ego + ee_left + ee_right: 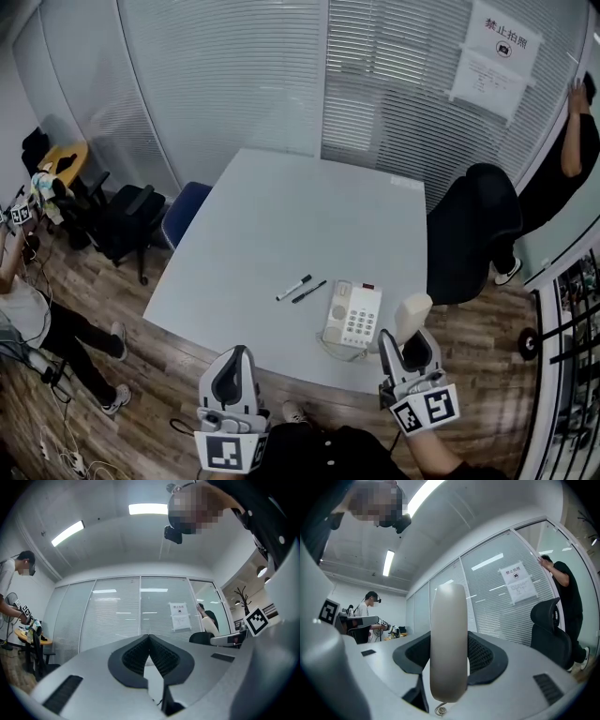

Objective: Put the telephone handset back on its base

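Holding the cream, rounded plastic telephone handset point(449, 644) upright, the right gripper point(405, 342) has its black ribbed fingers point(487, 656) spread wide, one pressed on each side of it. The handset sticks up past the fingertips. A bit of curly cord point(438, 710) shows at its bottom end, low down between the fingers.

In the head view, the white telephone base with grey buttons point(352, 316) lies just to the left of the right fingers and a little ahead of them. It sits near the close edge of the big pale grey surface point(272, 211). The handset is up off the base and does not touch it.

The left gripper point(239, 354) hangs well to the left of the right one, near the close edge of the surface. Its fingers point(136, 656) are closed, tips touching, with nothing between them.

Two black pens point(301, 289) lie ahead of the left fingers and a bit to the right, just left of the base.
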### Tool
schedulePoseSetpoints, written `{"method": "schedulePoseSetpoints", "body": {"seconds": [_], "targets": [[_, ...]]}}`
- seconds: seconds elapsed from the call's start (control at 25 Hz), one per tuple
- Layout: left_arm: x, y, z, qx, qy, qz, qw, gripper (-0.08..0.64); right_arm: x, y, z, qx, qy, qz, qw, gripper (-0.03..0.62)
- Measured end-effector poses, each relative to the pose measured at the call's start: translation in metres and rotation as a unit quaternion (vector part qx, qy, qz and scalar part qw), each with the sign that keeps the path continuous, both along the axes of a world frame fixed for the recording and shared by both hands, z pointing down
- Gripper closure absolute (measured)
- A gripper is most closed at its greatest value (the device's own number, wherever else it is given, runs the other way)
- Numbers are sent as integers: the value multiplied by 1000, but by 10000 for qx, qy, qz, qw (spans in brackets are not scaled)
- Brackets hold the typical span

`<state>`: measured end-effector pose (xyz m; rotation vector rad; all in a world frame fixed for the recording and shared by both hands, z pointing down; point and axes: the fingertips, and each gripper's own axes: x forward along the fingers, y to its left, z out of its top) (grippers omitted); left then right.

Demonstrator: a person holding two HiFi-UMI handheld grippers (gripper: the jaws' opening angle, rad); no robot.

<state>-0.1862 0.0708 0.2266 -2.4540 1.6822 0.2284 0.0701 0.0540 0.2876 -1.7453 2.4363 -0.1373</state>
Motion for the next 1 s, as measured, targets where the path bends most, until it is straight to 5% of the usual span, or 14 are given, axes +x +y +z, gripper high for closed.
{"method": "schedulePoseSetpoints", "body": {"seconds": [0.68,1.0], "targets": [[10,-37,38,-422,-79,701,9966,546,-16,-31,57,-857,-142,238,9959,364],[28,-56,71,-1115,-260,909,9893,546,-12,-61,95,-1374,-380,293,9894,364]]}}
